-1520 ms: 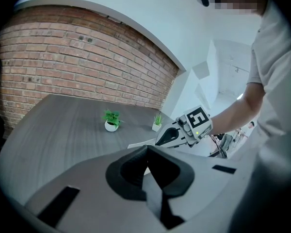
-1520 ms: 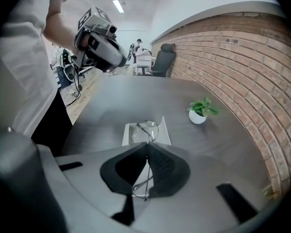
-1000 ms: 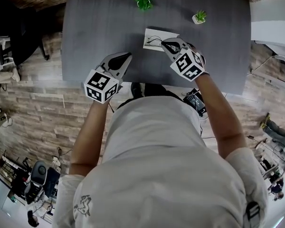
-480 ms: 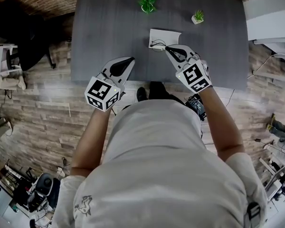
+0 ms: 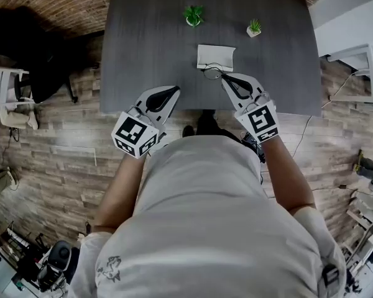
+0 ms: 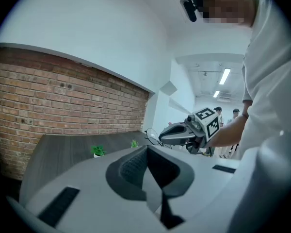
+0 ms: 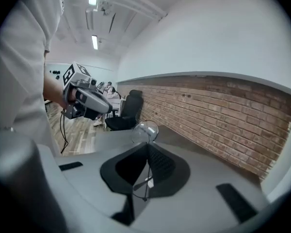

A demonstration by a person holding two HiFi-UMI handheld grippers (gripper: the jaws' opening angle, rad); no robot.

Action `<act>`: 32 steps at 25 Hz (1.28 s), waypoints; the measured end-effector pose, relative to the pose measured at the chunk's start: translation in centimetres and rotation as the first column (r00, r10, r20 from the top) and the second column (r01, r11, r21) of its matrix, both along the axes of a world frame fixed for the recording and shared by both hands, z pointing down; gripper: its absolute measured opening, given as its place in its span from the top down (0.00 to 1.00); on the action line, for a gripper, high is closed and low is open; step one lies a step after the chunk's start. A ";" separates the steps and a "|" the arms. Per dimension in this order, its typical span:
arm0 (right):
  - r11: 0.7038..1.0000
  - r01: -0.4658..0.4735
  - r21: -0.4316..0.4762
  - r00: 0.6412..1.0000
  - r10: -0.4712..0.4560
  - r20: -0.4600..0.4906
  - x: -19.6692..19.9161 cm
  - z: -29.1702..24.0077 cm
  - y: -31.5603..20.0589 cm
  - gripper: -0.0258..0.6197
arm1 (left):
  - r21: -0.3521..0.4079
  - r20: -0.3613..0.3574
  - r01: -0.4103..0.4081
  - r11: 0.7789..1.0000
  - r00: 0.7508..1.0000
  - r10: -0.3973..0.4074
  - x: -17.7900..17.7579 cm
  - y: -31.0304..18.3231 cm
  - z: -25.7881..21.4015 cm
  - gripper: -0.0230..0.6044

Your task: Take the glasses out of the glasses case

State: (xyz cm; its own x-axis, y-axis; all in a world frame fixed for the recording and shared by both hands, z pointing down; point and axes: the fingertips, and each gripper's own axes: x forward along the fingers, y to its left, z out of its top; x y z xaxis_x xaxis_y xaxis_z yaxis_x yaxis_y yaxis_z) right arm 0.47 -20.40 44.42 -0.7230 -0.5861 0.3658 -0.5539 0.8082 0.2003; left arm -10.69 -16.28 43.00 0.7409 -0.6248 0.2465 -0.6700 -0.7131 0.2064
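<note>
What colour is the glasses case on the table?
White; the rectangular glasses case shows best in the head view.

Grey table w/ 2 small potted plants, well apart: leafy plant far-centre, smaller plant to its right. Brick wall behind, wood-plank floor, black office chair.

The glasses, thin wire frames with round clear lenses, were out of the case, pinched by a thin wire part between the right gripper's fingers, clear of the desk. The white case lay flat on the desk just beyond them.
</note>
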 end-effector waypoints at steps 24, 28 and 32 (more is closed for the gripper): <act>0.998 -0.062 0.025 0.995 0.060 0.084 6.6 -4.9 6.6 0.94 | 0.082 -0.044 -0.010 0.997 0.999 0.014 4.3 4.7 -4.0 0.95; 0.999 -0.042 0.026 0.993 0.039 0.112 9.1 -5.4 7.1 0.94 | 0.078 -0.032 0.016 0.997 0.999 -0.014 6.7 5.1 -4.4 0.95; 0.999 -0.031 0.044 0.990 0.024 0.141 12.5 -6.1 8.1 0.94 | 0.093 -0.009 0.064 0.994 0.998 -0.064 9.4 5.9 -4.8 0.94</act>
State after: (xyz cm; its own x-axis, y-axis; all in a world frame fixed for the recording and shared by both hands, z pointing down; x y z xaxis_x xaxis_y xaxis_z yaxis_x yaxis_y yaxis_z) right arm 12.93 -12.32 38.29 -0.7485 -0.6203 0.2342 -0.6009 0.7840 0.1561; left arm -1.33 -10.40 38.18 0.6998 -0.6911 0.1805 -0.7139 -0.6850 0.1452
